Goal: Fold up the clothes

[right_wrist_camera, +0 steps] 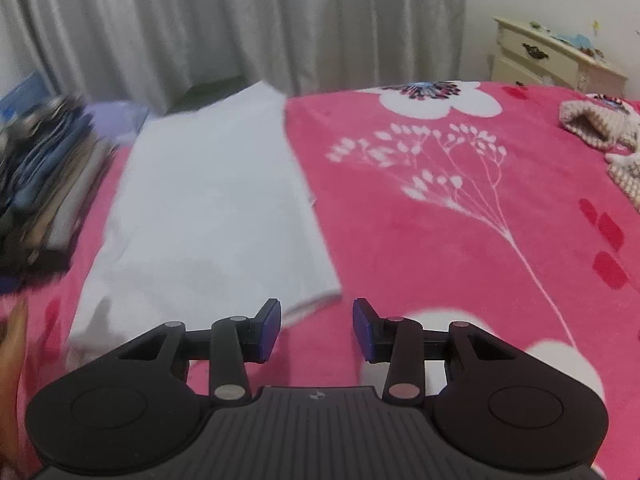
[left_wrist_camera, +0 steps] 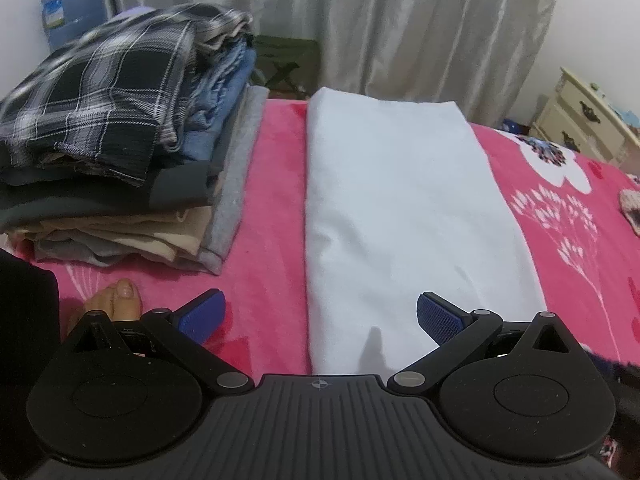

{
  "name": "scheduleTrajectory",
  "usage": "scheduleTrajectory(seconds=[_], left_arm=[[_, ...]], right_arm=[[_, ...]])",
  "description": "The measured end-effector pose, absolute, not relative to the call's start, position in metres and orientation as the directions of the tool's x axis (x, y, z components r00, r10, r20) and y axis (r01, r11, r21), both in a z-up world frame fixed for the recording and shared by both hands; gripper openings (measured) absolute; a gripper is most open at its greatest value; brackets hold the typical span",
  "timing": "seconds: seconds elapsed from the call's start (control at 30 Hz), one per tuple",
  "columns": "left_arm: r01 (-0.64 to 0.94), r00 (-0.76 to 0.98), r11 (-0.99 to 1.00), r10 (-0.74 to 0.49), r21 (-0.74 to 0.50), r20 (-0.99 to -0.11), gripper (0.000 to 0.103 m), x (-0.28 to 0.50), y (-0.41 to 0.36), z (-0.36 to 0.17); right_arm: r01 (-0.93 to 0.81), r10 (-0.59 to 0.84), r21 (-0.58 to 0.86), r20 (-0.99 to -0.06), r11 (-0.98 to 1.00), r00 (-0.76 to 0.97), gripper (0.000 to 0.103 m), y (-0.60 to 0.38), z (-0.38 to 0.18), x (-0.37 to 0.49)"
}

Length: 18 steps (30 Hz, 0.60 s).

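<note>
A long white garment folded into a narrow rectangle (left_wrist_camera: 400, 216) lies flat on a bright pink fleece bedspread with white flower prints (left_wrist_camera: 272, 200), running lengthways away from the cameras toward grey curtains (left_wrist_camera: 360, 20). The left gripper (left_wrist_camera: 318, 316) hovers over the near end of the cloth, its blue-padded jaws spread wide and holding nothing; one pad sits above the pink cover, the other above the white fabric. The right gripper (right_wrist_camera: 316, 330) is partly open and empty, poised just beside the garment's near right corner, over the bedspread. To the left of the garment, close by, stands a tall stack of folded clothes topped with black-and-white plaid (left_wrist_camera: 112, 140). A cream drawer cabinet (right_wrist_camera: 556, 60) stands at the far right.
</note>
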<state>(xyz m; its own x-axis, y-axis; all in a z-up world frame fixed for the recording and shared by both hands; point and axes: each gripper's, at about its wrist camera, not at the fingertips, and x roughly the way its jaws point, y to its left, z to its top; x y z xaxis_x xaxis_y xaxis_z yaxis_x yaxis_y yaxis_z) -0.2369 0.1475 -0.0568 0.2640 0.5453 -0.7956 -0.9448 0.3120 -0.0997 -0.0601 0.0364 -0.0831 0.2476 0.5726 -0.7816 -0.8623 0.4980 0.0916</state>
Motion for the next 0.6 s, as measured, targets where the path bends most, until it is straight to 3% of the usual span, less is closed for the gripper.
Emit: scheduleTrajectory(seconds=[0.17,0.33,0.6], left_arm=[[-0.937,0.255,0.342,0.533,-0.070,-0.807,0.103,-0.231,0.133,-0.057],[-0.928,0.262,0.368,0.532,-0.059,-0.805,0.103,-0.229,0.118,-0.056],[-0.922,0.261,0.383,0.531,-0.047,-0.806,0.103,-0.226,0.105,-0.058]], right_arm=[[-0.871,0.502,0.036,-0.829,0.490,0.248,0.043,0.035,-0.083,-0.094],[-0.874,0.510,0.046,-0.826,0.483,0.239,0.048,0.038,-0.076,-0.112],[-0.885,0.497,0.010,-0.831,0.465,0.251,0.049,0.043,-0.074,-0.128]])
